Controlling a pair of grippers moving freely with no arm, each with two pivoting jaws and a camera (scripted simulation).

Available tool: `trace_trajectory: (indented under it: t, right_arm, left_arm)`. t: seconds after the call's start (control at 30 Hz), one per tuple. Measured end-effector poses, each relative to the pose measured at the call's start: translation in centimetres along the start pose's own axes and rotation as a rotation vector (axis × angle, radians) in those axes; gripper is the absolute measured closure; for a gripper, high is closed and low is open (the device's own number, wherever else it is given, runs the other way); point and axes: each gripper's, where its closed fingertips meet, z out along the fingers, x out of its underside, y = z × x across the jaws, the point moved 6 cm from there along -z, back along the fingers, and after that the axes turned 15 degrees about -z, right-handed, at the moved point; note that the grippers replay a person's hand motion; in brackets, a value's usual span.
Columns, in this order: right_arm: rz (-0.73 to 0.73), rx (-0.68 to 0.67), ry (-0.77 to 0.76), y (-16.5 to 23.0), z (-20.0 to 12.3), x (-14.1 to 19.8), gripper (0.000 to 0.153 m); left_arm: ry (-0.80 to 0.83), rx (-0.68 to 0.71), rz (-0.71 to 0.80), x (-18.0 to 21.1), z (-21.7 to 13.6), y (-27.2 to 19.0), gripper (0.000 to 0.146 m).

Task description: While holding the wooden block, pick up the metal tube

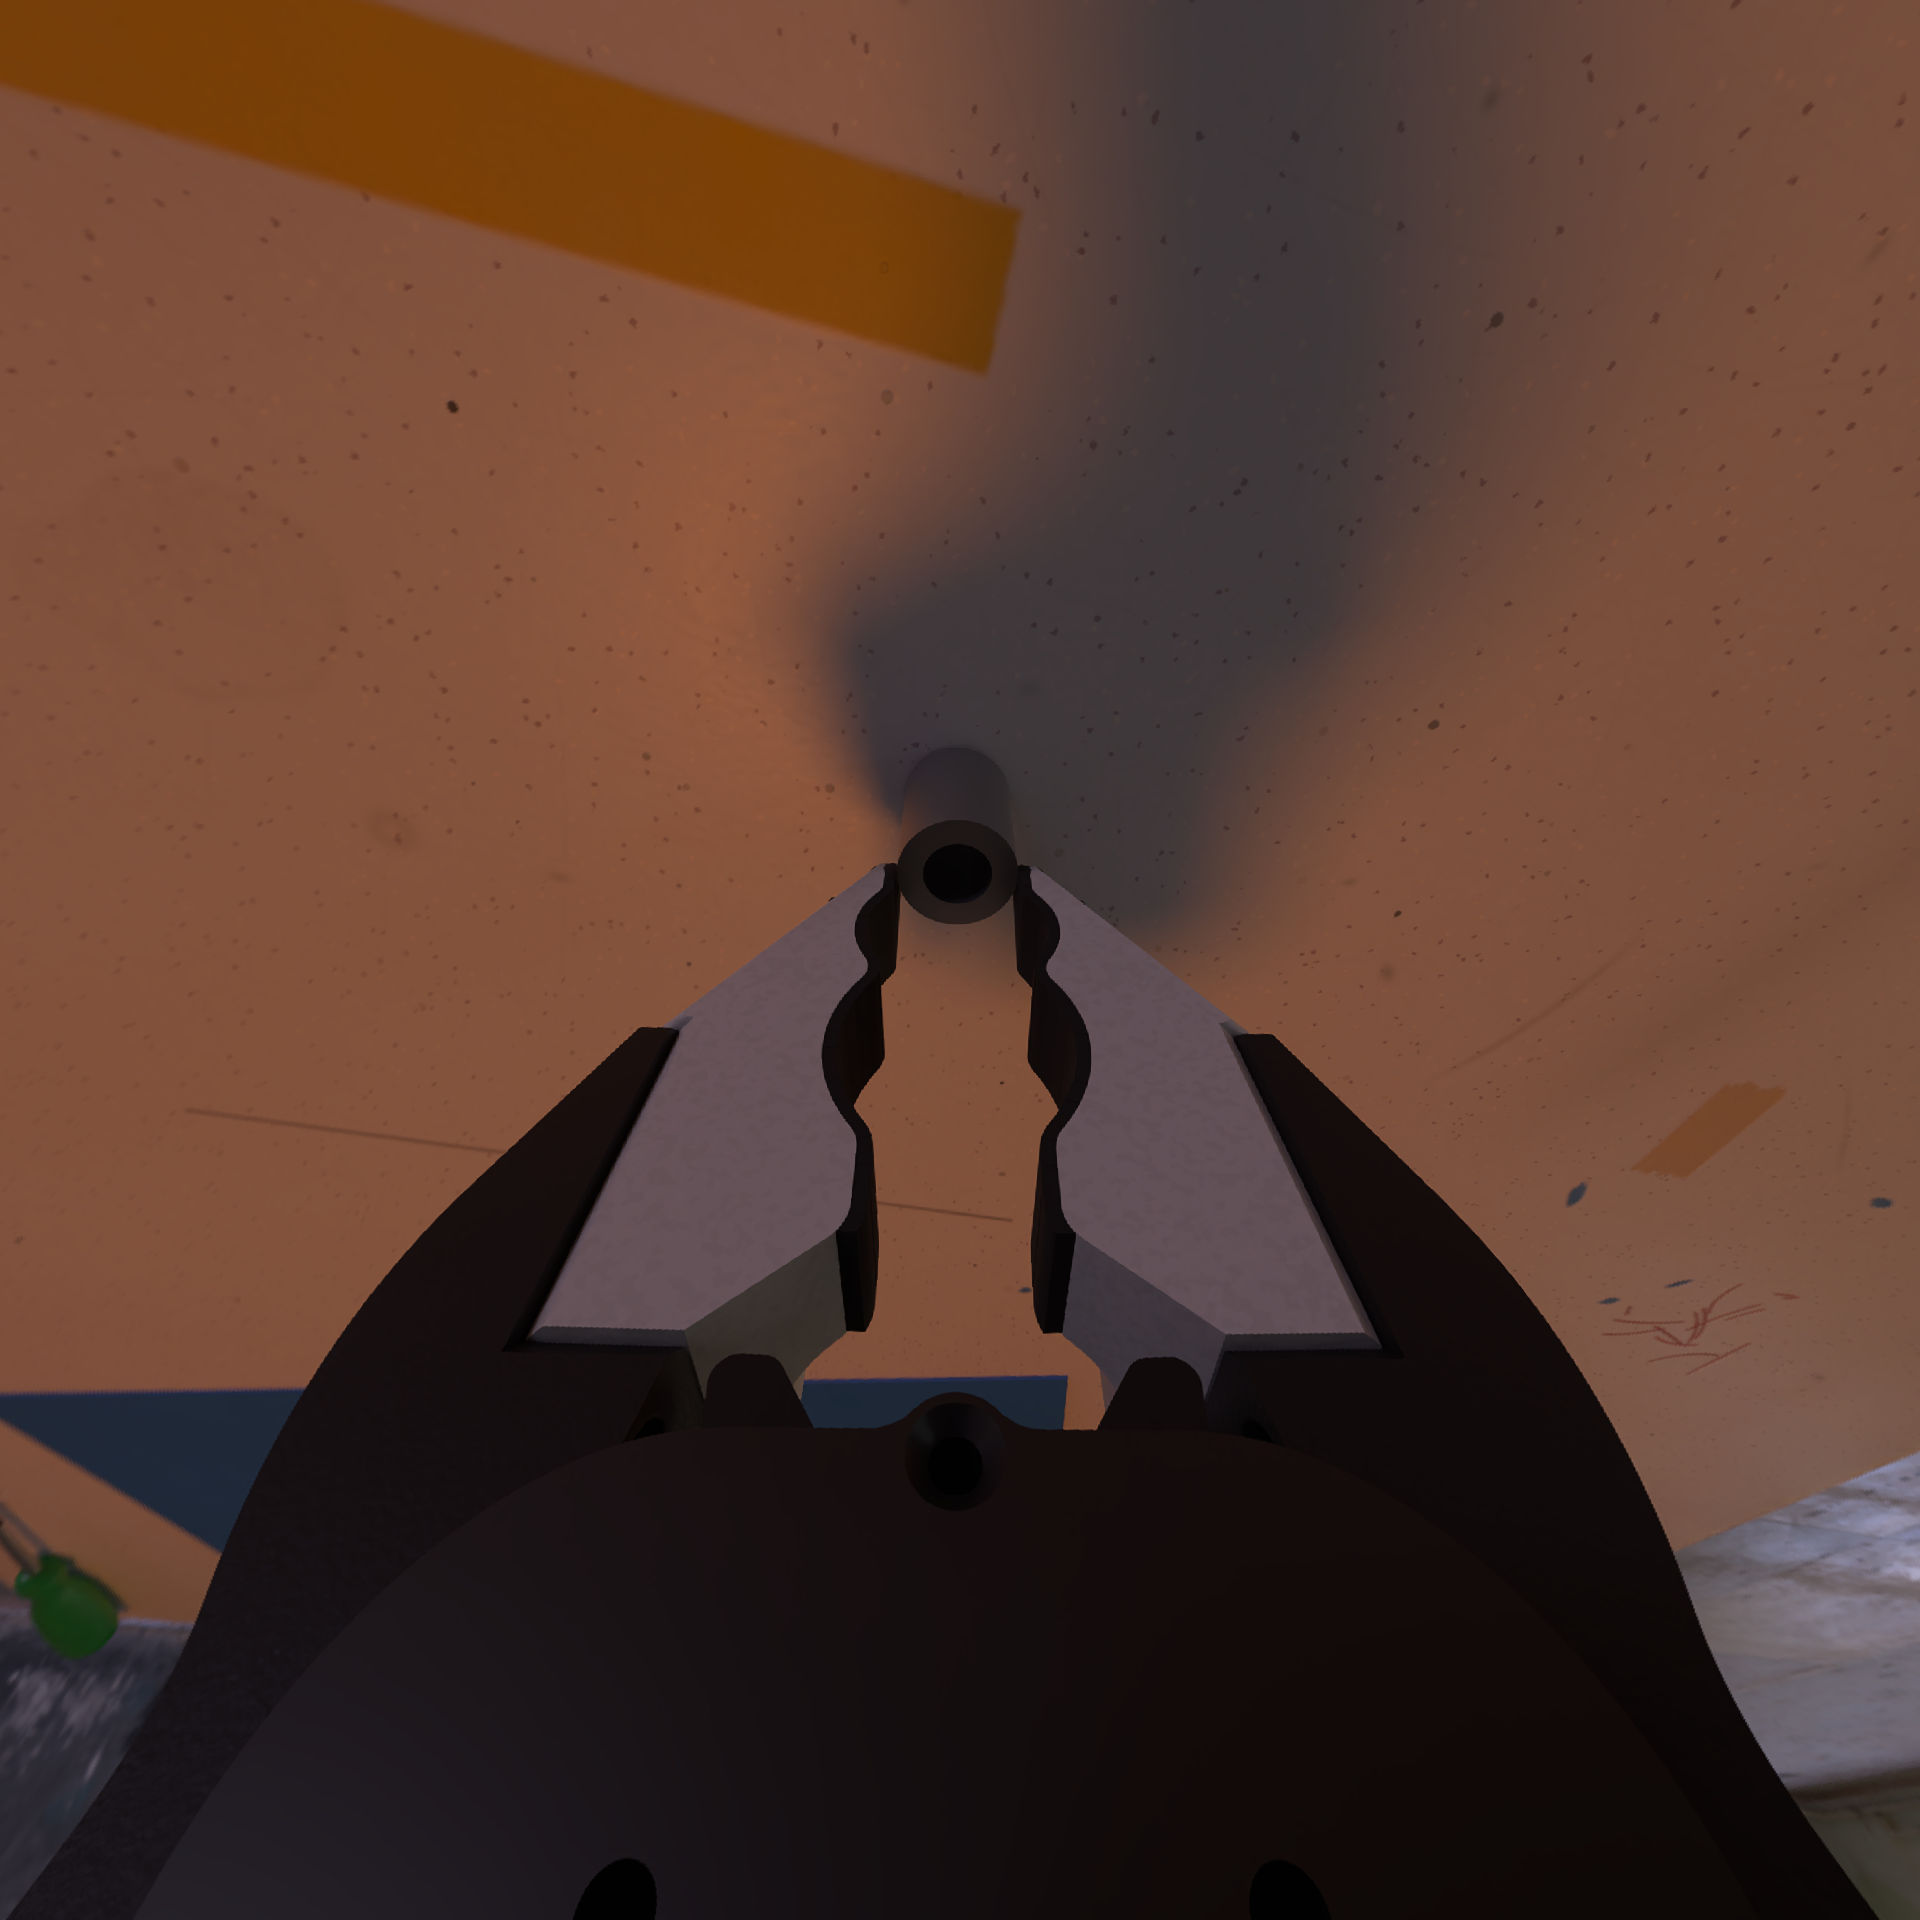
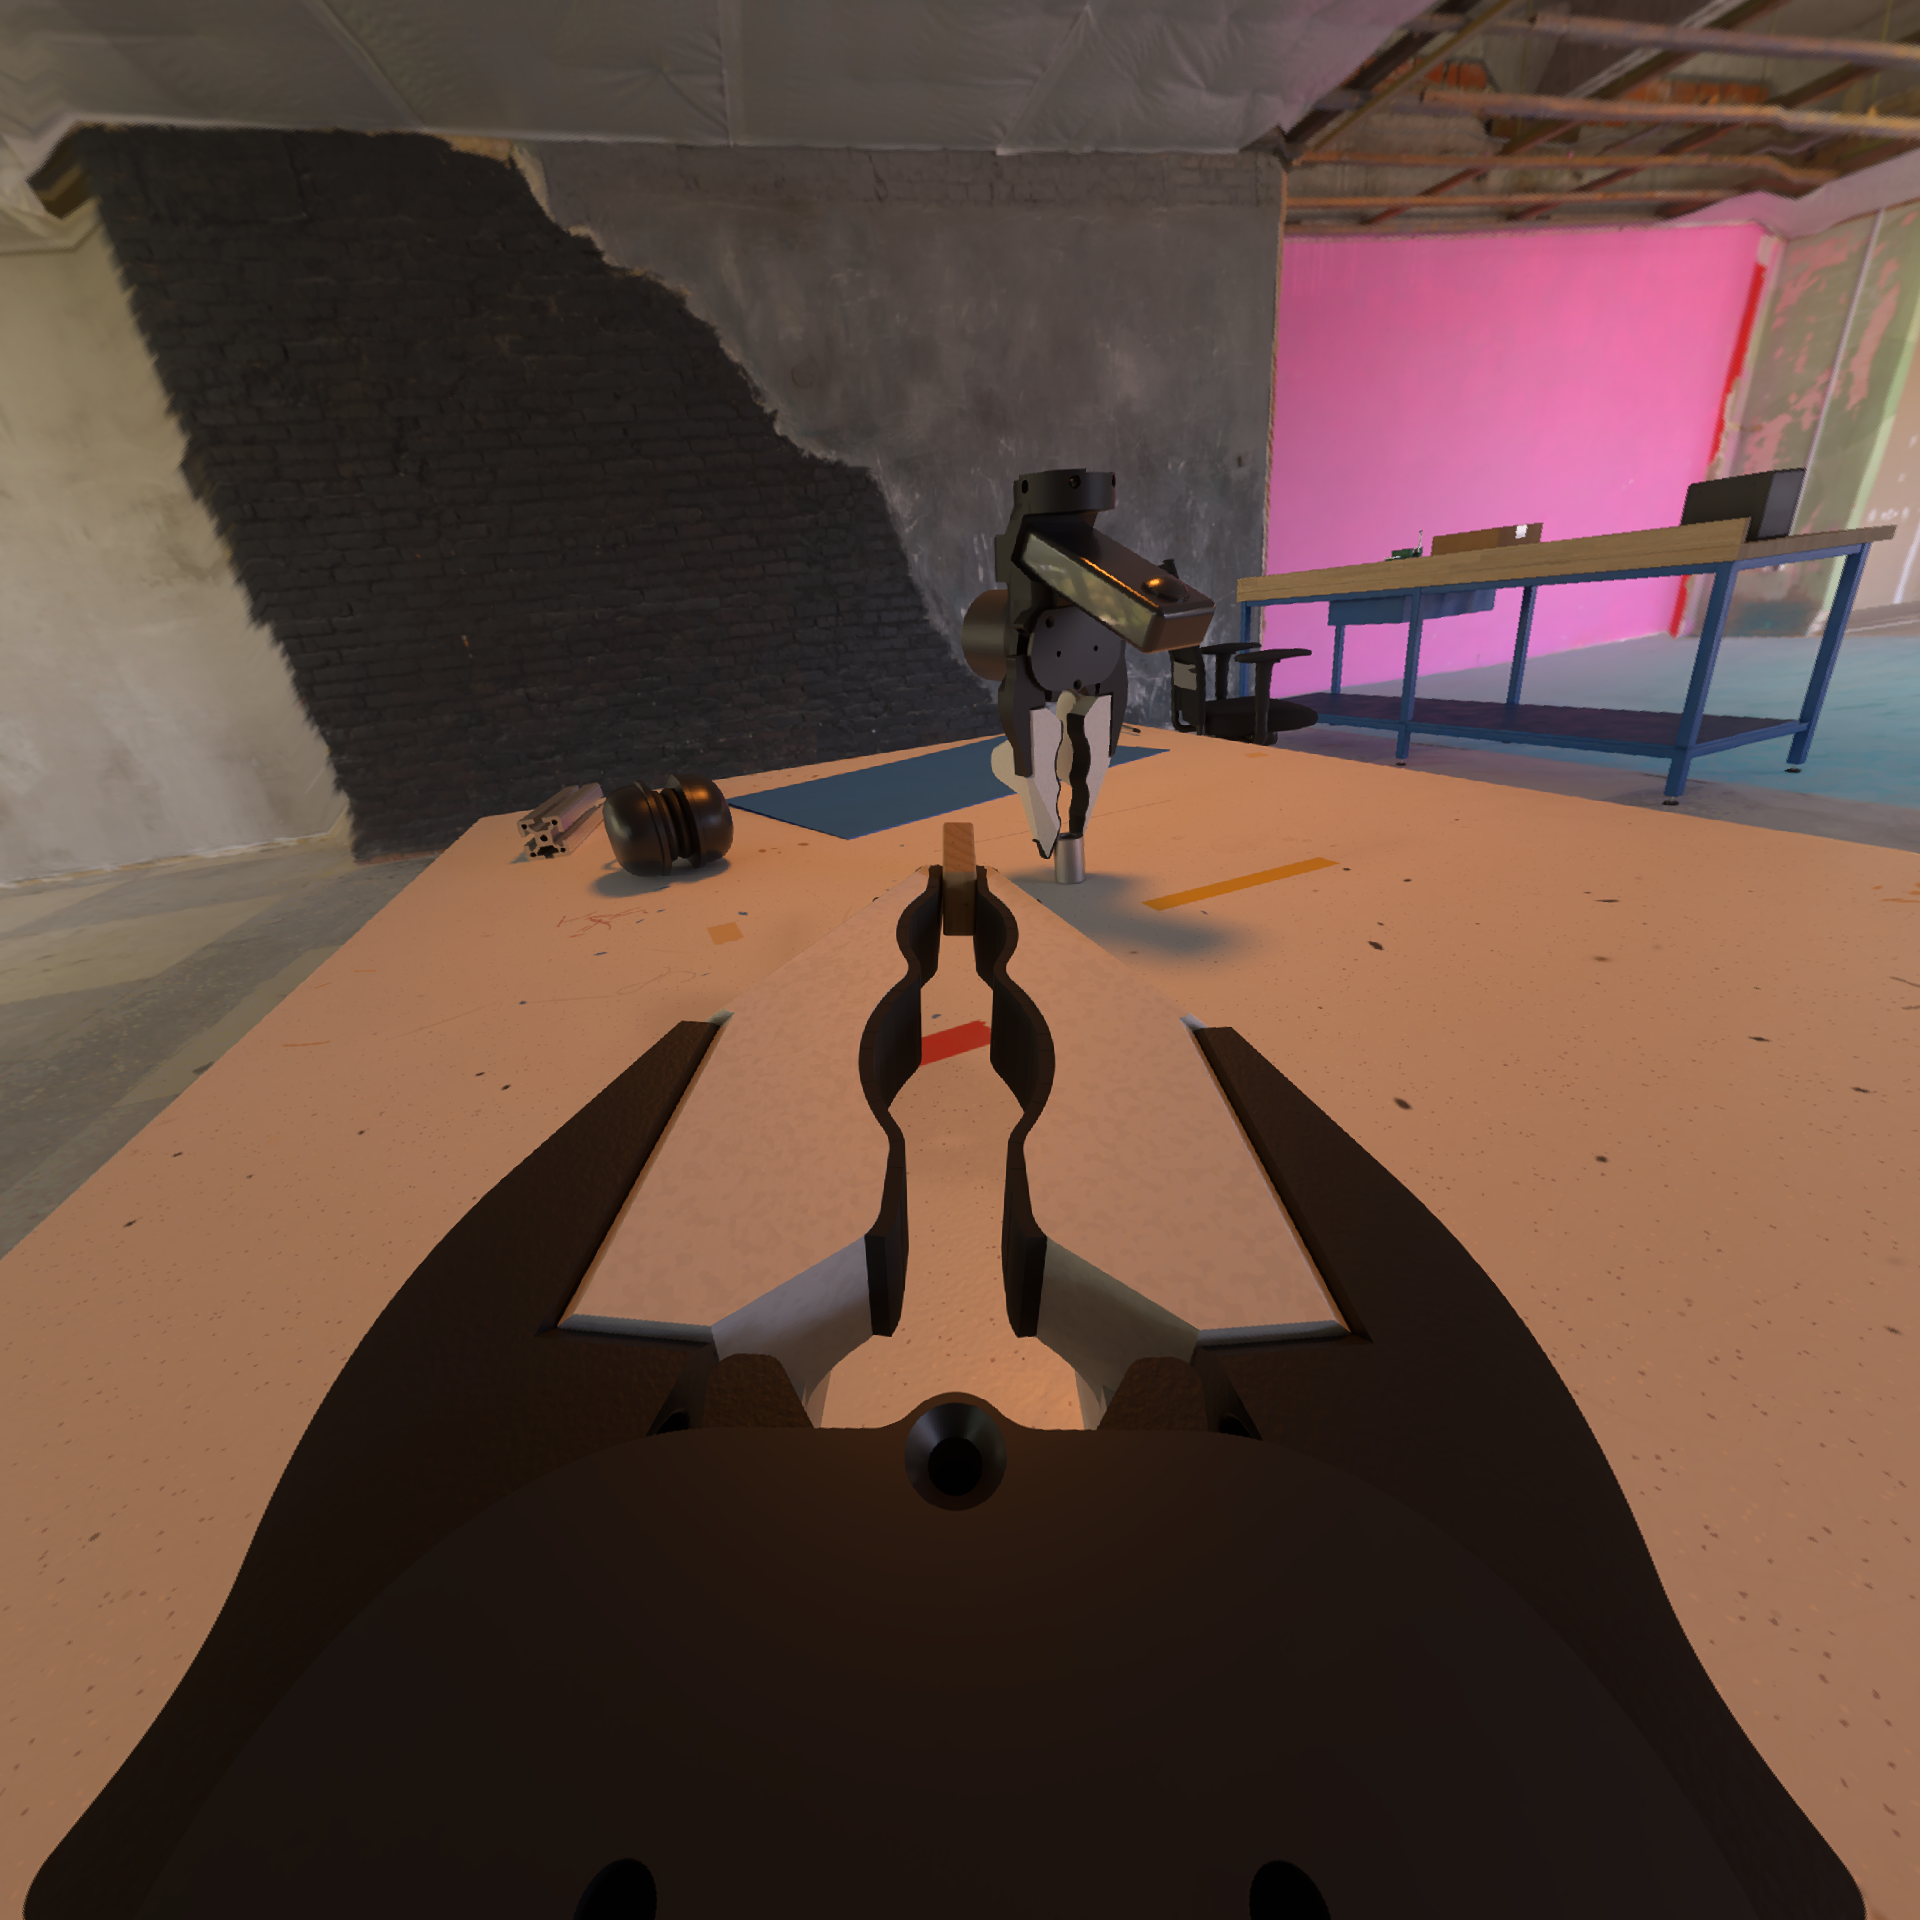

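Observation:
The metal tube (image 1: 956,831) stands upright on the orange-brown table (image 1: 416,727). I look down its open end in the left wrist view. My left gripper (image 1: 956,883) points straight down, and its two fingertips press the tube's top from both sides. In the right wrist view the left gripper (image 2: 1058,844) hangs over the short grey tube (image 2: 1070,864), whose foot seems to rest on the table. My right gripper (image 2: 958,883) is shut on the small wooden block (image 2: 958,847), held upright at its fingertips above the table, just in front of the tube.
A black rubber part (image 2: 665,826) and an aluminium profile (image 2: 561,821) lie at the far left, beside a blue mat (image 2: 883,790). An orange tape strip (image 2: 1236,883) lies right of the tube, and a red mark (image 2: 951,1044) lies under my right fingers. A green object (image 1: 68,1605) lies near the table edge.

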Motion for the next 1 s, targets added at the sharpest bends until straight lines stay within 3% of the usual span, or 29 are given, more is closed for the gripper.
trace_trajectory:
  t: [0.07, 0.13, 0.2, 0.27, 0.33, 0.4, 0.5, 0.63, 0.83, 1.0]
  right_arm:
    - [0.001, 0.001, -0.002, 0.0, 0.0, 0.0, 0.148]
    - [0.002, 0.003, -0.004, 0.0, -0.1, 0.0, 0.148]
    - [0.003, 0.003, -0.005, -0.1, -0.1, 0.0, 0.148]
    - [0.004, 0.005, -0.003, -0.1, -0.1, 0.0, 0.148]
    - [0.006, 0.007, -0.002, -0.2, 0.0, 0.0, 0.148]
    - [0.008, 0.009, -0.002, -0.2, 0.0, 0.0, 0.148]
    - [0.008, 0.015, -0.009, -0.2, -0.1, 0.0, 0.148]
    - [-0.003, 0.022, -0.013, -0.2, -0.2, -0.1, 0.148]
    - [-0.034, 0.043, -0.015, -0.2, -0.6, -0.3, 0.148]
    - [-0.023, 0.061, -0.034, -0.4, -0.9, -0.5, 0.148]
  left_arm:
    - [-0.009, -0.052, -0.012, 0.0, -0.7, 0.0, 0.124]
    - [-0.127, -0.120, -0.054, -0.3, -2.9, -0.5, 0.124]
    - [-0.396, -0.144, -0.114, -1.1, -6.3, -2.3, 0.124]
    - [-0.770, -0.101, -0.134, -1.9, -10.2, -6.0, 0.124]
    - [-1.111, 0.039, -0.099, -2.7, -12.8, -11.3, 0.124]
    - [-1.312, 0.200, -0.053, -3.7, -13.0, -16.8, 0.124]
    - [-1.277, 0.385, -0.010, -6.5, -9.3, -23.4, 0.124]
    - [-1.108, 0.371, 0.012, -10.3, -3.5, -27.6, 0.124]
    - [-1.100, 0.310, 0.083, -12.9, -2.3, -30.0, 0.124]
    - [-0.925, 0.346, 0.101, -14.0, -1.0, -30.3, 0.124]
